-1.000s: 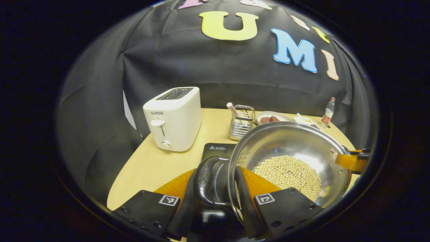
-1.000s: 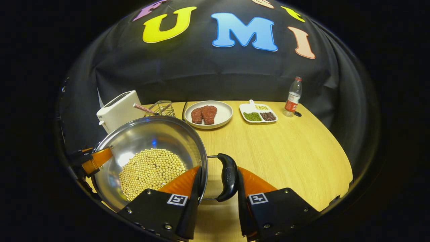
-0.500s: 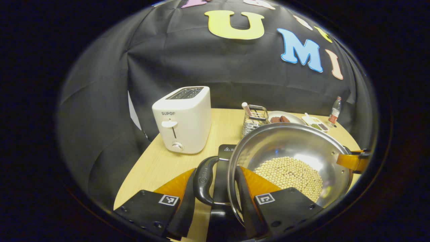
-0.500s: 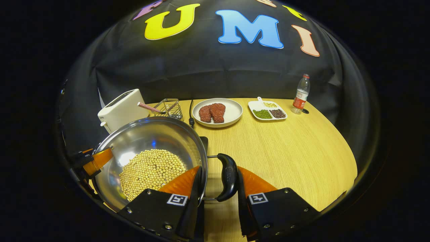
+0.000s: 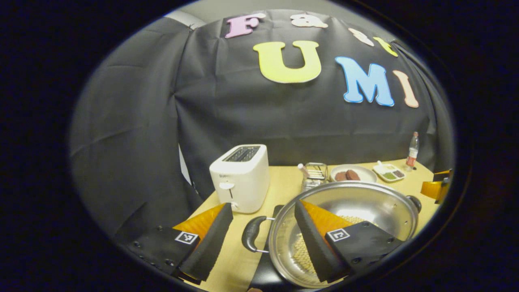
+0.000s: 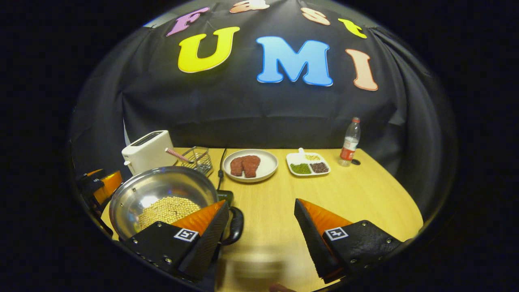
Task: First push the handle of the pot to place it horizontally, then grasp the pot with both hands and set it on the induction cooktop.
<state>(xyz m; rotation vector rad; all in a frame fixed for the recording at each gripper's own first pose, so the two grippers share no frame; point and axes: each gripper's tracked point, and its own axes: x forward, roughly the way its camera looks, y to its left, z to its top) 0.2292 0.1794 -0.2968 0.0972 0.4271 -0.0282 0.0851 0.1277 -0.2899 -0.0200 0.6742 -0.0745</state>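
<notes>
A steel pot [image 5: 365, 202] holding pale beans [image 5: 302, 253] sits on the black induction cooktop [image 5: 265, 278] at the table's near left. My left gripper [image 5: 262, 207] is open, its fingers spread either side of the pot's black left handle [image 5: 251, 233] and above it, touching nothing. In the right gripper view the pot [image 6: 162, 186] lies at lower left, with its right handle [image 6: 237, 225] beside the left finger. My right gripper [image 6: 261, 205] is open and holds nothing. A corner of the cooktop [image 6: 225, 196] shows behind the pot. Each gripper appears at the far rim of the other's view: the right gripper [image 5: 436, 188] and the left gripper [image 6: 101, 188].
A white toaster [image 5: 241, 176] stands at the back left, with a wire basket [image 6: 196, 158] next to it. Along the back are a plate of meat [image 6: 250, 165], a divided dish [image 6: 308, 164] and a bottle [image 6: 349, 142]. A cable [image 6: 221, 162] runs to the cooktop.
Both grippers let go of the pot's handles, opened wide and drew back and up. The pot now rests lower, on the cooktop.
</notes>
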